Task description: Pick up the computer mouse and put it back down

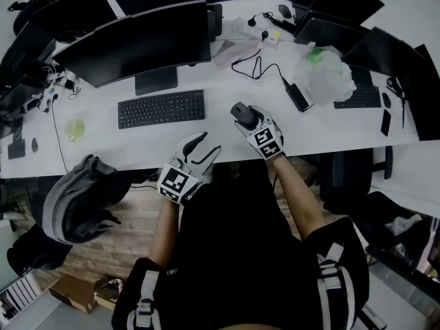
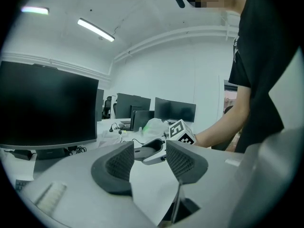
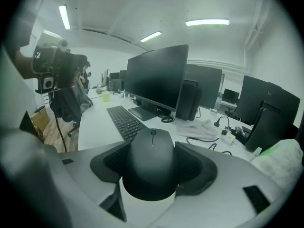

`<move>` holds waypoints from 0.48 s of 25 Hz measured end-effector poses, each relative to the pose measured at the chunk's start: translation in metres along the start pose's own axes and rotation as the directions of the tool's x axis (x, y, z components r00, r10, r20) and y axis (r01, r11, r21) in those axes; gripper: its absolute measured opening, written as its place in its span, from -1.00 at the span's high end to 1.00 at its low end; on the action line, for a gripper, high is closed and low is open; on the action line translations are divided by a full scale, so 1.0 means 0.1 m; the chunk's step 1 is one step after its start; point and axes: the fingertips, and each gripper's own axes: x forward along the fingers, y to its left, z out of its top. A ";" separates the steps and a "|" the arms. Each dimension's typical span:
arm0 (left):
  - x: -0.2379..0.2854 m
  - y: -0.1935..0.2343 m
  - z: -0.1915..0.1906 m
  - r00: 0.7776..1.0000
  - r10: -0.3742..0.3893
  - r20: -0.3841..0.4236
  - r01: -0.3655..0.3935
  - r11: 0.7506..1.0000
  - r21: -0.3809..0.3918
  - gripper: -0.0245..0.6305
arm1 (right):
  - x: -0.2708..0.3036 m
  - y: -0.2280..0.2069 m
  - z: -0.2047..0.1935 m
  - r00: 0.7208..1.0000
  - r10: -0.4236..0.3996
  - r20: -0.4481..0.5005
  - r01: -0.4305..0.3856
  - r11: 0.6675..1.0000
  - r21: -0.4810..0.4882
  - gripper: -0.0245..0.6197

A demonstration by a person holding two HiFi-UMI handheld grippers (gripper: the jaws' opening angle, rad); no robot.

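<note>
A black computer mouse (image 3: 152,163) sits between the jaws of my right gripper (image 3: 153,167), which is shut on its sides and holds it lifted off the white desk (image 1: 206,139). From the head view the mouse (image 1: 243,114) shows just ahead of the right gripper (image 1: 249,119), right of the black keyboard (image 1: 161,108). My left gripper (image 1: 204,148) hovers at the desk's near edge, open, with nothing between its jaws. In the left gripper view, the left gripper (image 2: 148,161) looks past its own empty jaws at the right gripper (image 2: 156,151).
A large dark monitor (image 1: 137,47) stands behind the keyboard. Cables and a charger (image 1: 297,96) lie to the right, beside a white plastic bag (image 1: 324,74). A second keyboard (image 1: 357,99) is at the far right. A grey bag (image 1: 79,198) rests on a chair at the left.
</note>
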 end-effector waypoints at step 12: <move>-0.13 0.04 -0.04 1.000 -0.006 0.020 0.006 1.000 -0.010 0.33 | -0.60 0.24 0.47 0.994 -0.004 0.108 0.000 0.999 0.037 0.01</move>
